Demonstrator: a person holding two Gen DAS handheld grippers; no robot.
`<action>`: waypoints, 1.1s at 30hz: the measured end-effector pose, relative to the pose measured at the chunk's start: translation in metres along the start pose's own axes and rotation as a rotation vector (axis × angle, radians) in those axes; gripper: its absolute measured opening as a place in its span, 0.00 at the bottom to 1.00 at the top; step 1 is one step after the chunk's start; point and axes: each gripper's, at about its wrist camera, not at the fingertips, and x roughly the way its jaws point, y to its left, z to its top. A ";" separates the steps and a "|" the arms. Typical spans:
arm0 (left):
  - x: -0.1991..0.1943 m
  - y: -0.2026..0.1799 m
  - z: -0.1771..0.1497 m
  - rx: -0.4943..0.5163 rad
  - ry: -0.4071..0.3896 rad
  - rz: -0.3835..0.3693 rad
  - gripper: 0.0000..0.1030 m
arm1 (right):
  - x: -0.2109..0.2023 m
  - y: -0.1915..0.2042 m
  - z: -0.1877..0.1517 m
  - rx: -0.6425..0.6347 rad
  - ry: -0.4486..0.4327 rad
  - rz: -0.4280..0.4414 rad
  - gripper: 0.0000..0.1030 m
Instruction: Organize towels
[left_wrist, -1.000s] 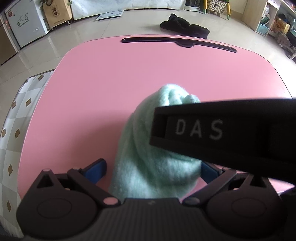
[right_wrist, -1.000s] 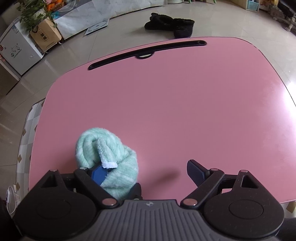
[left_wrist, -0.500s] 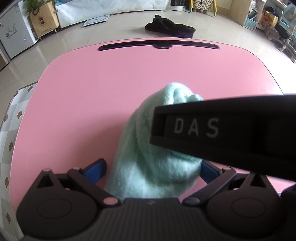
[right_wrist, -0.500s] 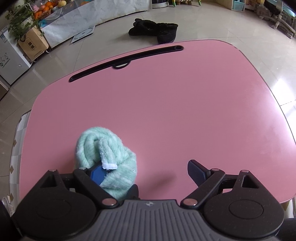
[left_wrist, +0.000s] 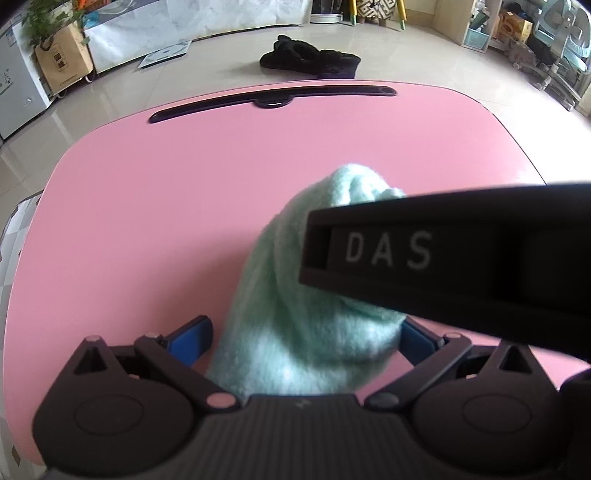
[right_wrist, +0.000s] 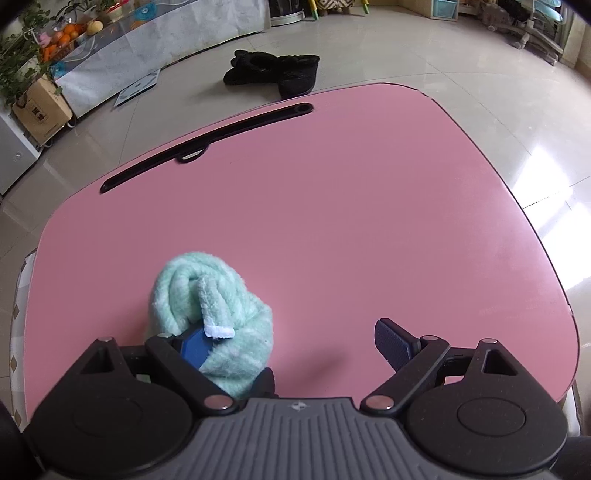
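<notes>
One mint towel (right_wrist: 214, 314), bunched nr front-left tabletop (right_wrist: 332, 221) edge; soft, light, floppy. Grab thick roll. Left gripper (left_wrist: 303, 332) & right gripper (right_wrist: 295, 343) both spread, not pinching.

Pink table (right_wrist: 369, 221) under my fingers: rounded corners, dark slot (right_wrist: 207, 144) along far edge. On it, one rolled mint-green towel (right_wrist: 218, 295), near side, left of centre.

Both wrist cameras sit close above the pink worktop (left_wrist: 184, 192), looking steeply down and forward along their tongs; both views share the mint towel (left_wrist: 295, 314), the worktop's dark slot (right_wrist: 207, 142) and the floor beyond.
</notes>
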 end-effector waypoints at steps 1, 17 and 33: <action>0.001 -0.002 0.001 0.003 -0.001 -0.002 1.00 | 0.000 -0.002 0.001 0.004 -0.001 -0.003 0.87; 0.010 -0.033 0.015 0.067 -0.010 -0.033 1.00 | -0.001 -0.035 0.011 0.088 -0.014 -0.043 0.87; 0.010 -0.044 0.011 0.121 -0.010 -0.057 1.00 | -0.004 -0.053 0.007 0.138 0.003 -0.044 0.90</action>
